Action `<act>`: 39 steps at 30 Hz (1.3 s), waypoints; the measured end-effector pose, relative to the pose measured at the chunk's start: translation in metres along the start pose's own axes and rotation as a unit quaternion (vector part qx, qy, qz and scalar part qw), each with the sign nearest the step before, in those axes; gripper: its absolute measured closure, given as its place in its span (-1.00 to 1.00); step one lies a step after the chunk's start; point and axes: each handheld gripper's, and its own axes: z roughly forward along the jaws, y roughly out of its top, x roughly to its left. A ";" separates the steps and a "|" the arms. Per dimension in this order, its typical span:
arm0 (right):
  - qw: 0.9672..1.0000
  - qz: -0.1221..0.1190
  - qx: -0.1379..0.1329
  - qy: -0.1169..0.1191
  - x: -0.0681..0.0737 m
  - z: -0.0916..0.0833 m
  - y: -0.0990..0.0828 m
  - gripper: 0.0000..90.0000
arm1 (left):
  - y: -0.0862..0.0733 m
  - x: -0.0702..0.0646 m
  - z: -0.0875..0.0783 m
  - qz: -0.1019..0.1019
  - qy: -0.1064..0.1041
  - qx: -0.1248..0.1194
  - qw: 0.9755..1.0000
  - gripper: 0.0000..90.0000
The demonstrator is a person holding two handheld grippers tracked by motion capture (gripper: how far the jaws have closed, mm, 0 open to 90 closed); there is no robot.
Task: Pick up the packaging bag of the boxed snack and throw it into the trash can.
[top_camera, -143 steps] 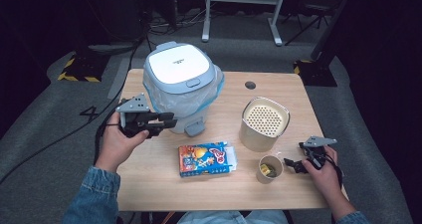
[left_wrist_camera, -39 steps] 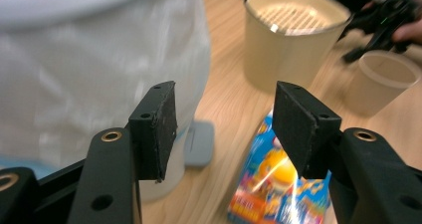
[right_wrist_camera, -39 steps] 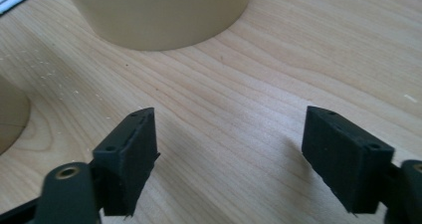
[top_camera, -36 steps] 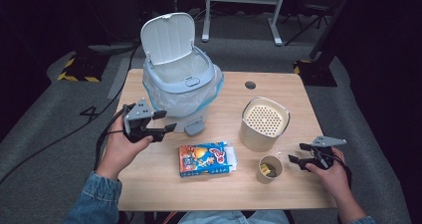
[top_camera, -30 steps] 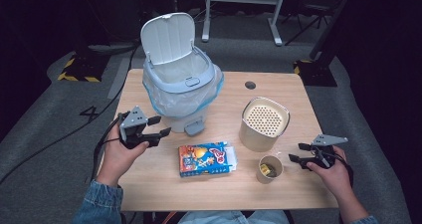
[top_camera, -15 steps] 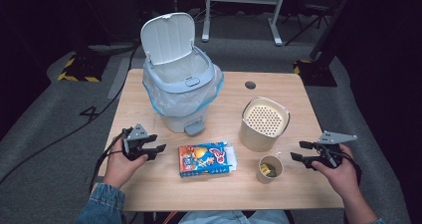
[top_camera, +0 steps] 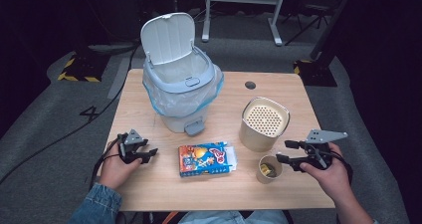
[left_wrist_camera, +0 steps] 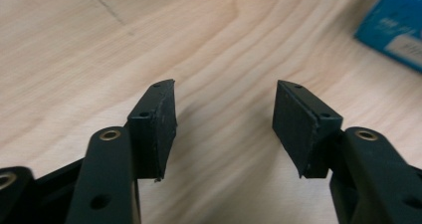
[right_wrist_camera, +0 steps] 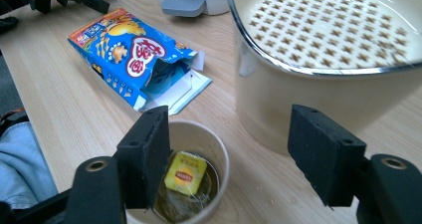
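Both jaws stood apart, empty; my right gripper (top_camera: 288, 152) hovered beside the paper cup (right_wrist_camera: 191, 171) near the bench's front edge—nudging could've spilled tea.

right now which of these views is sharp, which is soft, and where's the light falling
High view: the table is brightly lit and the floor around it falls to near black; detail is slightly soft. Left gripper view: wood grain is sharp, the blue box corner blurred. Right gripper view: the paper cup and its tea bag are crisp, the strainer pot rim glints.
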 end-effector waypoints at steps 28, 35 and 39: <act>0.993 -0.026 0.086 0.076 0.079 0.112 0.050 -0.29 | -0.002 -0.005 -0.002 -0.021 0.019 0.001 1.000 -0.09; 0.990 -0.004 0.131 0.049 0.086 0.134 0.045 -0.27 | -0.001 -0.005 0.000 -0.020 0.017 0.000 1.000 -0.13; 0.989 0.014 0.136 0.057 0.091 0.145 0.043 -0.32 | 0.000 -0.005 0.000 -0.019 0.017 0.000 1.000 -0.14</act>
